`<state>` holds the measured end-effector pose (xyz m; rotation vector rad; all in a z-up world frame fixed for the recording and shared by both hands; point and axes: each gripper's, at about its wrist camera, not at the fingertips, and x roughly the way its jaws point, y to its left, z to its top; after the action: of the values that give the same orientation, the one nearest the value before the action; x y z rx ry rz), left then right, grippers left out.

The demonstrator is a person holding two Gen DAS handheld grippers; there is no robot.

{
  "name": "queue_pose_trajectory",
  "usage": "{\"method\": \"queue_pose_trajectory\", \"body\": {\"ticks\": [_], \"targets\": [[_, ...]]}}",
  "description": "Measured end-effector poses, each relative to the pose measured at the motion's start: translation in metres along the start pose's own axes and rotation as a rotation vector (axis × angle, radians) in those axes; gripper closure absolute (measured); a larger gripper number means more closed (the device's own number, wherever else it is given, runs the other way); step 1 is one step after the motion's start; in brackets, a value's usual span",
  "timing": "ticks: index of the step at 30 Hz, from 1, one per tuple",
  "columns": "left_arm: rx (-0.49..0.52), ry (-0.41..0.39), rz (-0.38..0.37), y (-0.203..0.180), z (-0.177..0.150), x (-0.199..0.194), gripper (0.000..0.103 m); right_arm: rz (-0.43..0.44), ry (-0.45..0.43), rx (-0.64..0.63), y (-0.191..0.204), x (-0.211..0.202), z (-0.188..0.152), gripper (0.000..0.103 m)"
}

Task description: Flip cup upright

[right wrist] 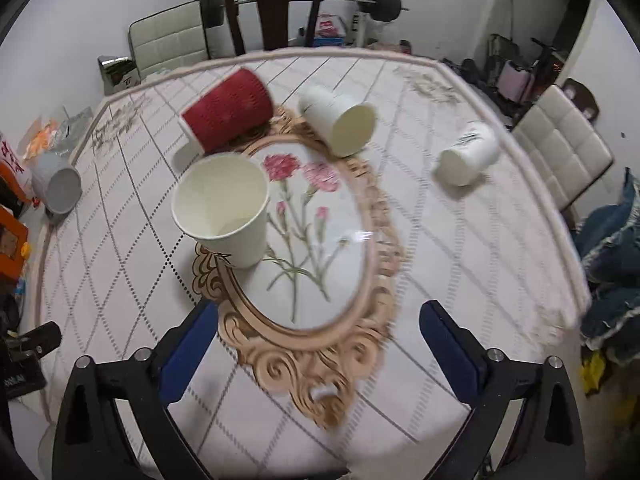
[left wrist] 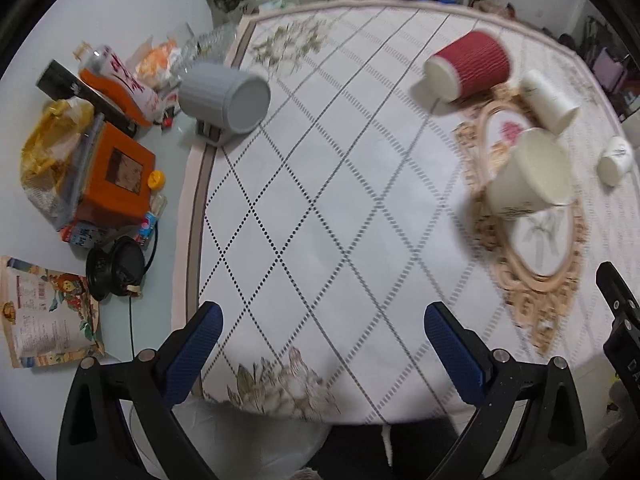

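the left gripper (left wrist: 322,344) hangs wide open over the near edge of the tablecloth (left wrist: 320,200), holding nothing; the right gripper (right wrist: 318,340) is just as wide and empty above the gold-framed floral oval (right wrist: 320,240). only the right wrist view looks into the upright cream paper cup (right wrist: 222,210) standing on the oval's left rim, mouth up. behind it the red ribbed cup (right wrist: 228,114) lies on its side, as do the white cup (right wrist: 340,120) and the small white cup (right wrist: 468,156) farther right. the left wrist view alone shows the clutter beside the cloth: an orange box (left wrist: 116,176), a yellow bag (left wrist: 52,148), a printed packet (left wrist: 44,312) and a black round device (left wrist: 114,266). the grey ribbed cup (left wrist: 226,96) lies tipped at the cloth's left edge. red characters on a white-and-orange package (left wrist: 128,80) are too blurred to read, as is the small cup's dark print.
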<state>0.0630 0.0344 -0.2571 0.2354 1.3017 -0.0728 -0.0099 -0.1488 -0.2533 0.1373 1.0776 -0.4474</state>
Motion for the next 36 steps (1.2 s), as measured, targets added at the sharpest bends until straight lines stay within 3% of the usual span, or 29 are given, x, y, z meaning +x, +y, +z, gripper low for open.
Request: {"method": "queue_pose_trajectory", "body": {"ticks": [12, 18, 28, 36], "targets": [[-0.044, -0.224, -0.037, -0.007, -0.056, -0.161, 0.0, 0.018, -0.132, -0.058, -0.041, -0.179, -0.006, 0.0], [-0.058, -0.314, -0.038, -0.007, -0.083, -0.218, 0.0, 0.049, -0.177, -0.061, -0.057, -0.248, -0.018, 0.0], [-0.083, -0.338, -0.055, -0.001, -0.105, -0.263, 0.0, 0.075, -0.191, -0.082, -0.07, -0.308, -0.026, 0.0], [-0.083, -0.391, -0.033, -0.001, -0.109, -0.281, 0.0, 0.083, -0.208, -0.096, -0.068, -0.325, -0.022, 0.0]]}}
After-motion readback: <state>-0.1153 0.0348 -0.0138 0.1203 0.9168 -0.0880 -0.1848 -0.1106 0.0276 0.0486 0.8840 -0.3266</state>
